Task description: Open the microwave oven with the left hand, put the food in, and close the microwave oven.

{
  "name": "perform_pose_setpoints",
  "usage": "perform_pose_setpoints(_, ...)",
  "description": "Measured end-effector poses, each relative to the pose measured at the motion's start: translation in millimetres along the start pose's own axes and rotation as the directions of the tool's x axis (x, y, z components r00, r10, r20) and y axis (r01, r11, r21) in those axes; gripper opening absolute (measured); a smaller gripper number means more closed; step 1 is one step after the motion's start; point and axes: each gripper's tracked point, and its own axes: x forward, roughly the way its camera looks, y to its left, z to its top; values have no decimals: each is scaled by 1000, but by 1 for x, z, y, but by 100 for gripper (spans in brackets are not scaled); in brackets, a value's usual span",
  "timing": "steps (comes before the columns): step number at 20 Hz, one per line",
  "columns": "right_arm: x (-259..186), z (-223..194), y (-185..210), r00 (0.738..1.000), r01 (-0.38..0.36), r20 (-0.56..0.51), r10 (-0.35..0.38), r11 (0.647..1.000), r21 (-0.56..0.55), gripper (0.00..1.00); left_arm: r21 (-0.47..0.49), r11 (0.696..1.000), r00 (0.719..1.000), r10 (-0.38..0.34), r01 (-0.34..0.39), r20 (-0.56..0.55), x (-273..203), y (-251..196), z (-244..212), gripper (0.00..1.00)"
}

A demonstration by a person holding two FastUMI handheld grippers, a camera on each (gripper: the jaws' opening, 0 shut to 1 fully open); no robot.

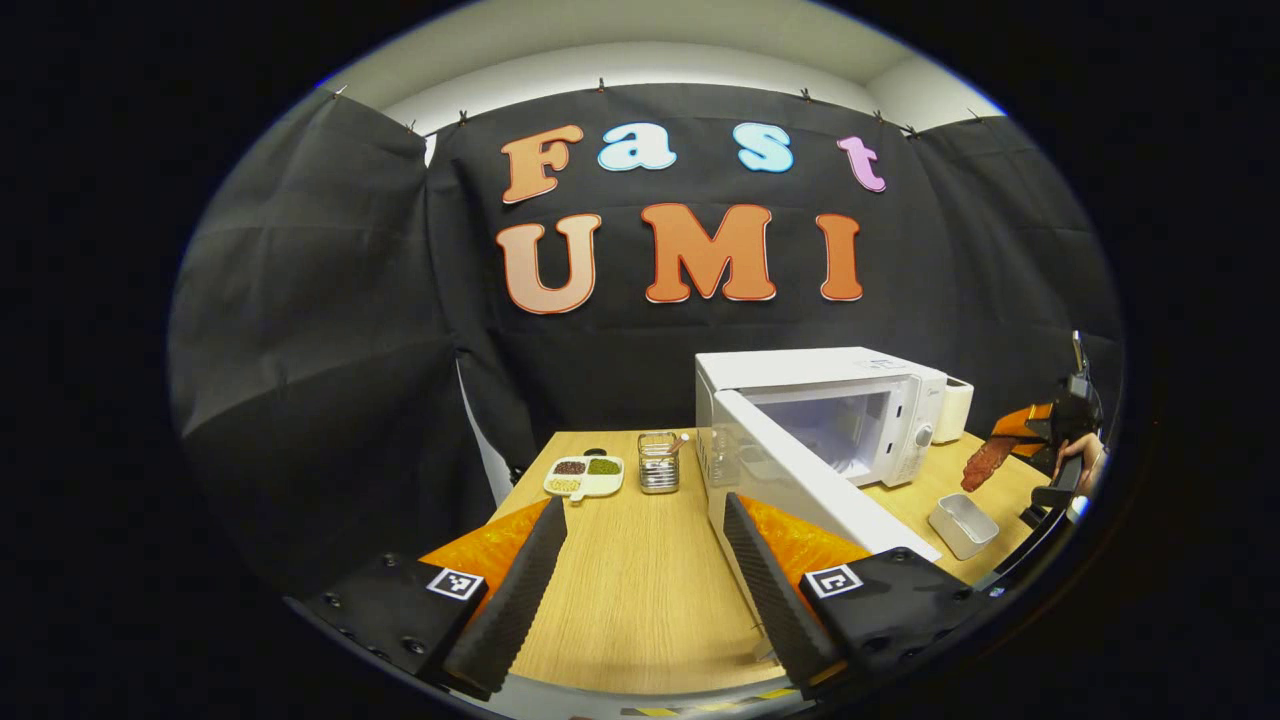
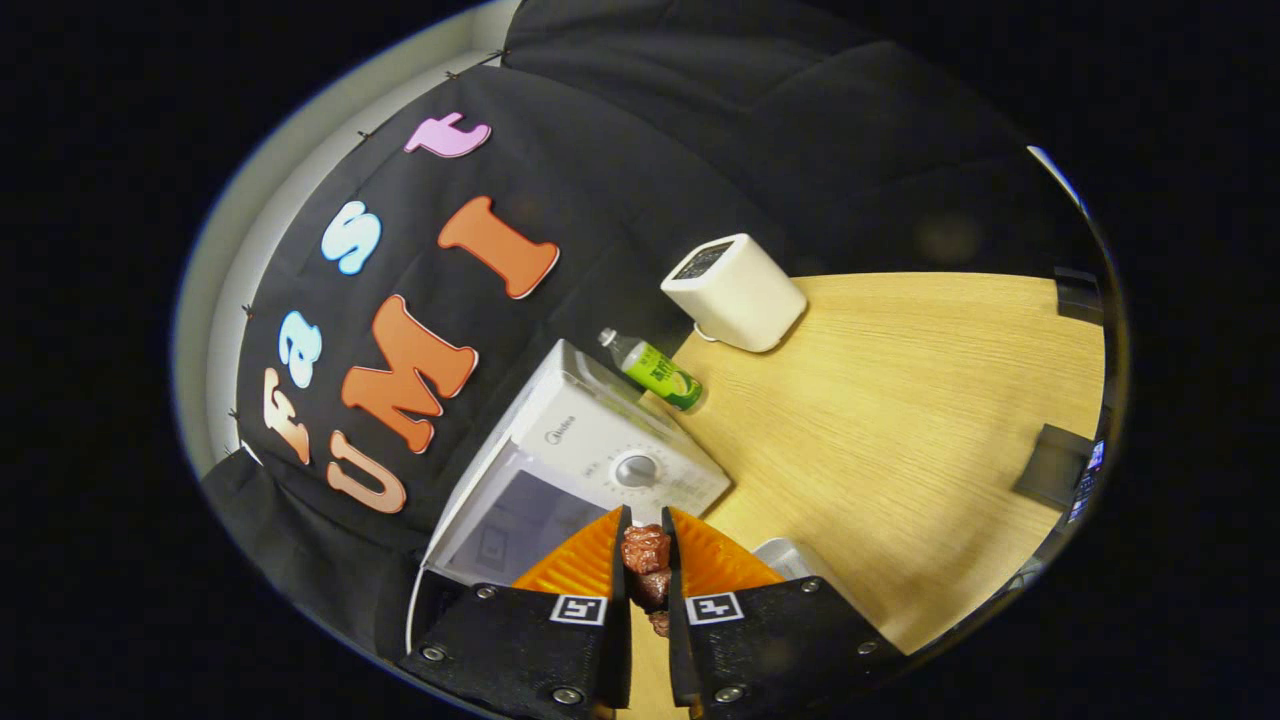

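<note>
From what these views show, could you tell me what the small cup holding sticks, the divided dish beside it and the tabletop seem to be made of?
The cup looks like metal: silvery, thin upright lines, perhaps wire or mesh. The divided dish looks like glazed ceramic or plastic: smooth, white, rounded rim; I can't tell which. The tabletop looks like light wood or a wood-print laminate: pale grain lines, matte sheen.

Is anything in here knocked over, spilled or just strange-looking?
Nothing spilled or broken. The microwave door stands open, as the job needs. Behind the microwave, a green bottle seems to lie on its side. The right tongs grip reddish-brown food.
</note>
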Motion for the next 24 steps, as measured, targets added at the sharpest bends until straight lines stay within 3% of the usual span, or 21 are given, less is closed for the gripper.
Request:
perform_pose_setpoints(7, 36, -44, 83, 992, -116, -48, 118, 993, 32, 14, 18, 997, 997, 72, -73, 30, -2, 42, 13, 100)
perform_pose_setpoints(19, 147, -153, 136, 983, -83, -158, 90, 995, 54, 14, -46, 985, 986, 166, -166, -7, -2, 94, 19, 100)
perform_pose_setpoints(24, 189, -175, 148, 991, -62, -109, 72, 994, 94, 15, -52, 976, 977, 212, -213, -25, -2, 110, 17, 100)
